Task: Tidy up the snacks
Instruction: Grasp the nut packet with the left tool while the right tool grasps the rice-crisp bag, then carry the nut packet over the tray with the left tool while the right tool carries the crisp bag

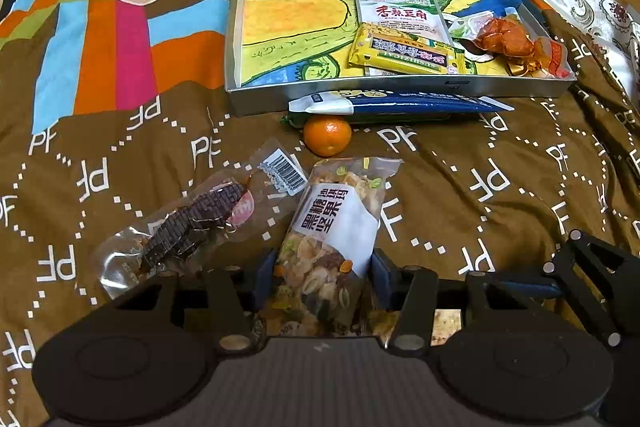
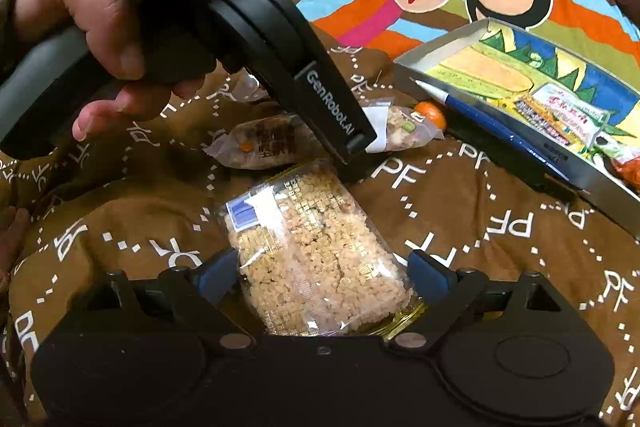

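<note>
**Both claws straddling snack packets on a bedspread**

Left gripper (image 1: 324, 277) set with blue pads either side of a clear crinkly packet of mixed nuts and dried fruit with a white label (image 1: 330, 243); jaws close to its edges, full clamp not certain. Just left of it, a clear packet holding a dark ridged snack (image 1: 192, 223). Ahead, a small orange tangerine (image 1: 327, 135), then a flat blue-and-white pouch (image 1: 400, 103) against the near wall of a shallow grey metal tray (image 1: 234, 27) already holding several packets.

Right gripper (image 2: 322, 273) spread wide around a clear packet of pale puffed-grain cake (image 2: 308, 251), pads apart from it. Tray ahead and right.

Likely light, slippery film; brittle contents, easily crushed. Best gripped gently across the middle, not the thin sealed ends.
</note>
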Demonstrator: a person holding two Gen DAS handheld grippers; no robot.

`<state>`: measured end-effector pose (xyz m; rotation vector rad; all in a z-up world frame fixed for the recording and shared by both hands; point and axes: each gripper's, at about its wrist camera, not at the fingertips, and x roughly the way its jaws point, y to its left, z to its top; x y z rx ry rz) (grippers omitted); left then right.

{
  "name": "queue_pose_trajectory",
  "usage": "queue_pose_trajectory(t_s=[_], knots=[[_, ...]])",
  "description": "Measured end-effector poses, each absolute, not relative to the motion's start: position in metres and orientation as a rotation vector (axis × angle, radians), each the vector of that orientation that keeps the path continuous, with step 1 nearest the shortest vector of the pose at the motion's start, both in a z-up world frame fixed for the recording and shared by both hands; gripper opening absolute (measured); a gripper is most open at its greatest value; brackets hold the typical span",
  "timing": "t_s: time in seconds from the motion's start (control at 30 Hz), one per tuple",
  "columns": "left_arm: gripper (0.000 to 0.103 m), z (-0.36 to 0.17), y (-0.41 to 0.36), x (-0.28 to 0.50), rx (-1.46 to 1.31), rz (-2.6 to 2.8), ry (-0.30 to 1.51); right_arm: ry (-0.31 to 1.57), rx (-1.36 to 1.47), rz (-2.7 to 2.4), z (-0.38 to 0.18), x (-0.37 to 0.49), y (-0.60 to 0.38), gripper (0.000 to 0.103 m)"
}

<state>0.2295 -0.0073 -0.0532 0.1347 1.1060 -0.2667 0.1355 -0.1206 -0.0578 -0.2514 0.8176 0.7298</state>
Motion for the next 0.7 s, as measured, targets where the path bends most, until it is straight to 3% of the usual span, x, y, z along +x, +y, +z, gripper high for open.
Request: queue_pose_trajectory(t_s=[0.17,0.37,0.7], knots=[[0.055,-0.054,0.01,0.234,0.003,-0.287,1.1,0.834,-0.277,0.745,-0.066,0.142,-0.114,0.096],[0.054,-0.052,0.04,0.232,-0.203,-0.241,1.08,0.827,-0.268,0.721,-0.063,0.142,-0.112,0.09],[0.053,-0.038,0.035,0.22,-0.214,-0.186,1.05,0.806,-0.226,0.644,-0.055,0.144,-0.118,0.082]])
